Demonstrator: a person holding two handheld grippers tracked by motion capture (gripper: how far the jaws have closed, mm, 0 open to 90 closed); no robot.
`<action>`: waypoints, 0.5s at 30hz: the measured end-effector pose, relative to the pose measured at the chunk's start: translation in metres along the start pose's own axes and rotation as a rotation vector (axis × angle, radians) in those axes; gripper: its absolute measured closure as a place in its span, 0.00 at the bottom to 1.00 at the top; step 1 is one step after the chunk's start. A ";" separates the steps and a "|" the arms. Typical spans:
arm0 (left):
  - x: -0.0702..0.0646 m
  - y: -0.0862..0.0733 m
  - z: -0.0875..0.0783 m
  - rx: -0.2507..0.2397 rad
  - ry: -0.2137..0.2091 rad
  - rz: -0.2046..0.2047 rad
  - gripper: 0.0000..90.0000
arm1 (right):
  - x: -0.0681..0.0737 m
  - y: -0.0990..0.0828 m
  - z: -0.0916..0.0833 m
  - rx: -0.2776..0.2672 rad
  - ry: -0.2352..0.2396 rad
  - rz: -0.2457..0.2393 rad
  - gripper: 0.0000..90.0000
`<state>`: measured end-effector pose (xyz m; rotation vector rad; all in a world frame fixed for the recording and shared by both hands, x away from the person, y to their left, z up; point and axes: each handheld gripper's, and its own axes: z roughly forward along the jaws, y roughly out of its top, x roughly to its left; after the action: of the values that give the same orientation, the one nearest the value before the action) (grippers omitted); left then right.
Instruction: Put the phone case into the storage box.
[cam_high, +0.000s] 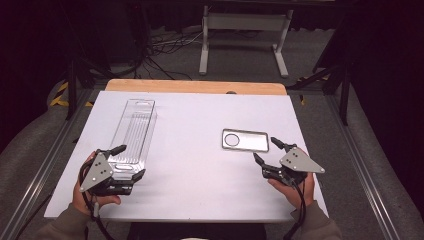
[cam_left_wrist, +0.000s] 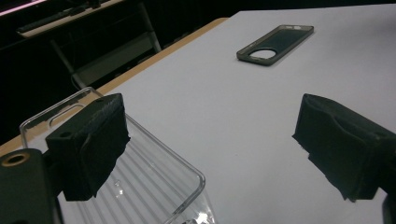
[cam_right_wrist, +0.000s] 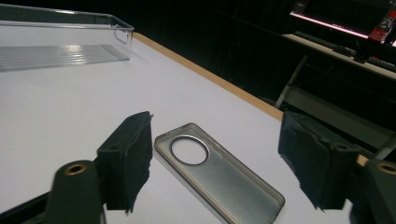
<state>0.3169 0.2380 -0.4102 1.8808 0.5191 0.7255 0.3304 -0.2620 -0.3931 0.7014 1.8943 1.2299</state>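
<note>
The near end of the clear plastic tray (cam_high: 134, 132) is partly covered in the high view by the left gripper (cam_high: 131, 161), and in the left gripper view the tray's (cam_left_wrist: 154, 177) lower part runs off the bottom edge. The phone case (cam_right_wrist: 219, 175) is cut off at its near corner in the right gripper view, so its full outline cannot be seen there. The room beyond the table (cam_high: 200, 195) is dark and hard to make out.

The left hand (cam_high: 85, 197) comes in from the bottom left, with its gripper pointing up the table; the jaws stand wide apart, one above the tray's near end, the other over bare table beside it, and they grip nothing. The right hand (cam_high: 295, 187) comes in from the bottom right, with the right gripper (cam_high: 267, 151) angled toward the phone case (cam_high: 245, 139). Its jaws are also spread wide and empty, just short of the case, which lies flat on the table's right half, well apart from the tray.
</note>
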 end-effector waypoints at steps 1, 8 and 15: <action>-0.001 0.000 0.000 -0.003 -0.001 0.006 0.10 | 0.000 -0.001 0.001 0.003 0.001 0.002 0.26; 0.000 -0.002 0.001 -0.009 -0.021 -0.007 0.08 | 0.001 0.000 0.003 -0.006 -0.005 0.006 0.19; -0.001 -0.004 0.000 -0.008 -0.031 -0.014 0.08 | 0.005 0.000 0.007 0.017 0.006 -0.016 0.16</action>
<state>0.3158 0.2385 -0.4138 1.8766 0.5090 0.6872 0.3333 -0.2546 -0.3958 0.6912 1.9134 1.2087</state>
